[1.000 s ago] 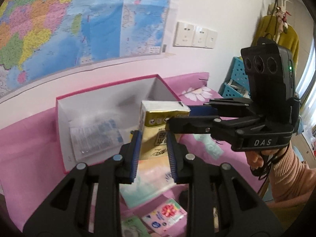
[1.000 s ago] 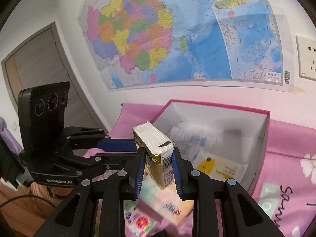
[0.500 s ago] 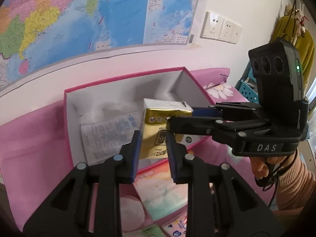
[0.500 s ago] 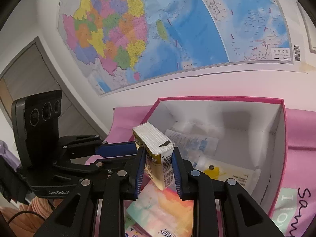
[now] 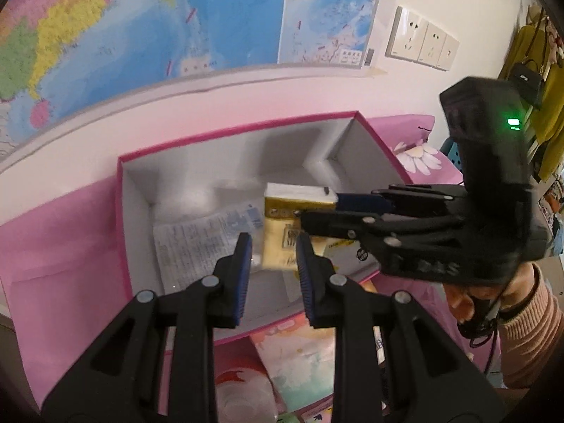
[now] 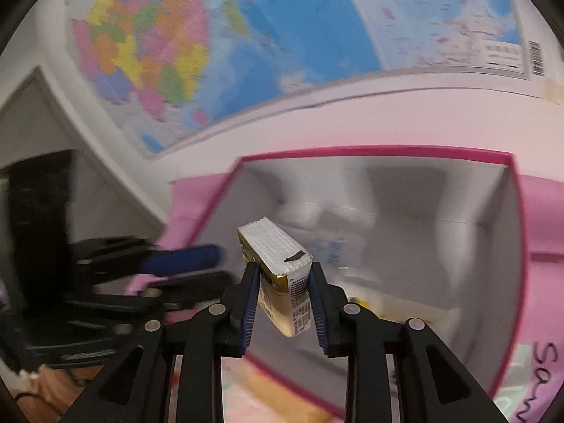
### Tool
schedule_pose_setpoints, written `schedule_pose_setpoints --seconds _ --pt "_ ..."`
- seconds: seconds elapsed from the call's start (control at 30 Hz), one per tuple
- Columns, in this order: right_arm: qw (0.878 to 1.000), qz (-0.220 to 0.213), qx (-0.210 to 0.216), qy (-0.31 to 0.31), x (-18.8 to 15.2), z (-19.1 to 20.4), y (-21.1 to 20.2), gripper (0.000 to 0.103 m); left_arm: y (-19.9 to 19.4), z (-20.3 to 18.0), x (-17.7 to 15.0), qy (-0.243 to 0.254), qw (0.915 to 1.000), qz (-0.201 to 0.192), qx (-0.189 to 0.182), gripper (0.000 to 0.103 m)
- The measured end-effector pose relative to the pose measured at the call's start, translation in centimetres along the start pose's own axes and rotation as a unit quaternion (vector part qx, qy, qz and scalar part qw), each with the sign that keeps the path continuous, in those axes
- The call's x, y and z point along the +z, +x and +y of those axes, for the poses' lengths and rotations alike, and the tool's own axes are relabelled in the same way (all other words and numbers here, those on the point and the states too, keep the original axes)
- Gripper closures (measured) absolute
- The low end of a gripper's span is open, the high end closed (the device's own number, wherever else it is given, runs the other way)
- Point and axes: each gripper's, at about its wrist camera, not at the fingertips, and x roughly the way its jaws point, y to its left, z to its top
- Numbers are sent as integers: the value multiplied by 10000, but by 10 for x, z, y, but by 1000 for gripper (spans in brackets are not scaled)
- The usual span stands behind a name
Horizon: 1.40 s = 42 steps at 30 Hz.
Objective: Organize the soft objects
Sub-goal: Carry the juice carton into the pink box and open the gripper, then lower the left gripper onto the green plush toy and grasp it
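Claw (image 6: 282, 299) lower, loosening (tissue pack (image 6: 278, 275) between)

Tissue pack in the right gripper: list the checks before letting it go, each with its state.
1. The tissue pack sits between the pads of the right gripper, whose jaws have just been opening: ok.
2. Pack above the pink box opening: ok.
3. Pack level: not ok, tilted.
4. Landing spot free: cannot tell, packets lie on the box floor.
5. The left gripper holds nothing: ok.
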Motion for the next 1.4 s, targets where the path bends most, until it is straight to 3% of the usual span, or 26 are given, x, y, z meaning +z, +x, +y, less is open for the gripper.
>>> schedule_pose_setpoints --seconds 0.1,0.17,0.23,0.4,0.7,0.8,1.23,1.27,1.4 --pt "9989 27 -438 145 -2 -7 -1 66 -19 0 -9 22 9997 -246 55 75" --pt "9976 -28 -676 122 -6 -6 -8 54 -37 2 -20 31 9989 -452 117 74" --pt "9964 -177 -832 27 -12 -1 -22 52 -59 3 -36 65 9977 -679 13 71" --pt "9943 -512 -730 -589 -40 30 -65 50 -102 7 -90 129 9954 -950 -87 67" --pt "9933 -178 -566 -991 -54 56 -56 49 -122 19 -148 -171 9960 -863 -162 67" --pt "9910 -133 -723 -1121 -53 59 -44 49 -122 19 -166 -220 9966 -773 -170 67" --pt "9821 717 -1184 -1277 -20 40 14 50 -105 21 -176 -381 9973 -569 -280 67" --pt "9805 755 -1235 -1331 -20 39 16 51 -104 21 -177 -383 9974 -548 -275 67" --pt "9662 771 -2089 -1301 -17 24 18 52 -97 25 -178 -466 9973 -468 -314 67"
